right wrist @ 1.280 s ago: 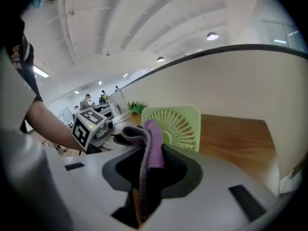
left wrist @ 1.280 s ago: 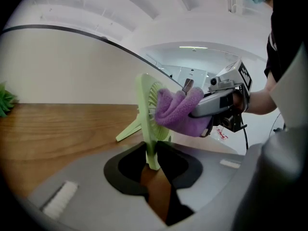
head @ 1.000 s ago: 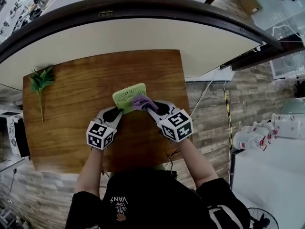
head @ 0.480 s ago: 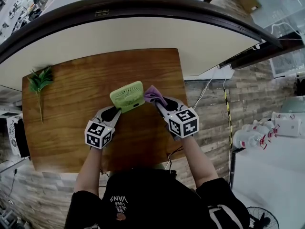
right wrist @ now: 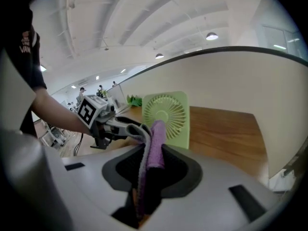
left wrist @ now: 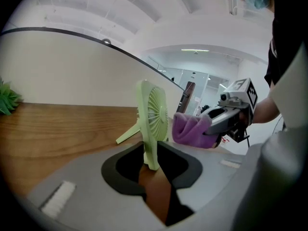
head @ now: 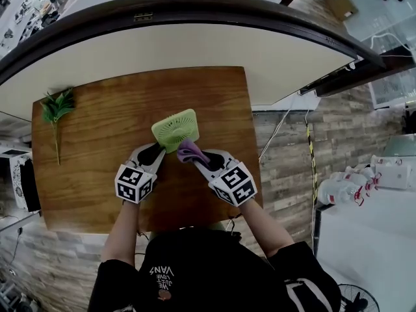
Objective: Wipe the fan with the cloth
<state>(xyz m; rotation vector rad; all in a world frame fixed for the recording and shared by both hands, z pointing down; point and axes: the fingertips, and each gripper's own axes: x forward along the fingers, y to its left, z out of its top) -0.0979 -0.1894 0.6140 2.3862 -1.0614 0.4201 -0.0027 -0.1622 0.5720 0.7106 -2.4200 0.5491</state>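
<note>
A small light-green square fan (head: 175,129) stands on the wooden table (head: 91,174). My left gripper (head: 158,153) is shut on the fan's near left edge; in the left gripper view the fan (left wrist: 151,119) rises upright from between the jaws. My right gripper (head: 194,156) is shut on a purple cloth (head: 188,150), which sits against the fan's near right corner. The right gripper view has the cloth (right wrist: 155,143) sticking up between the jaws, just in front of the fan's grille (right wrist: 166,117). The cloth (left wrist: 190,130) also shows beside the fan in the left gripper view.
A green plant sprig (head: 54,110) lies at the table's far left. Behind the table runs a curved white counter (head: 195,51) with a dark rim. The table's right edge is close to my right gripper, with brick-pattern floor (head: 286,155) and a cable beyond.
My right gripper carried the cloth off the fan's face to the right, then swung back left and nearer, to the fan's near right corner. The left gripper and the fan stayed put.
</note>
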